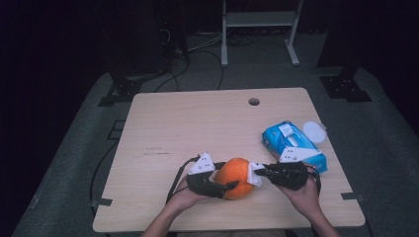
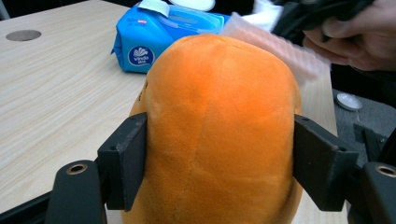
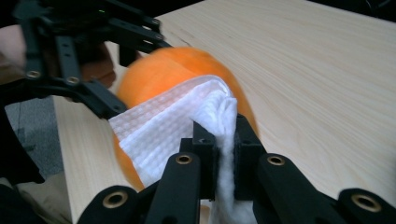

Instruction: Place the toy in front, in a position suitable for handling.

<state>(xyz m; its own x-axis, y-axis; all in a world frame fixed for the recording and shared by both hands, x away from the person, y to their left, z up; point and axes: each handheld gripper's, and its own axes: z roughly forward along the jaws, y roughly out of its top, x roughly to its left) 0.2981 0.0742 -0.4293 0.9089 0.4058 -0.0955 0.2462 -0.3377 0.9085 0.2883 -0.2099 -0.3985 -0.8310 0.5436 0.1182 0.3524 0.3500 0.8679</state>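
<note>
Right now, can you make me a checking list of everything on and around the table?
Surface: wooden table, round hole near far edge.
Job's things: orange plush toy; white wipe draped on it.
Clutter: blue wipes pack; white lid beside it.
Grippers: left hand-held gripper clamps the toy; right hand-held gripper pinches the wipe.
Cables: black cable trails from left one; more on floor.
Surroundings: grey floor, dark stands, white frame.

One legible marking is found: the brand name "Vinda" is printed in white inside a round dark-blue emblem on the end face of the blue wipes pack, at 11 o'clock in the left gripper view. Smaller print below the name and on the pack's top label is too small to be read.
</note>
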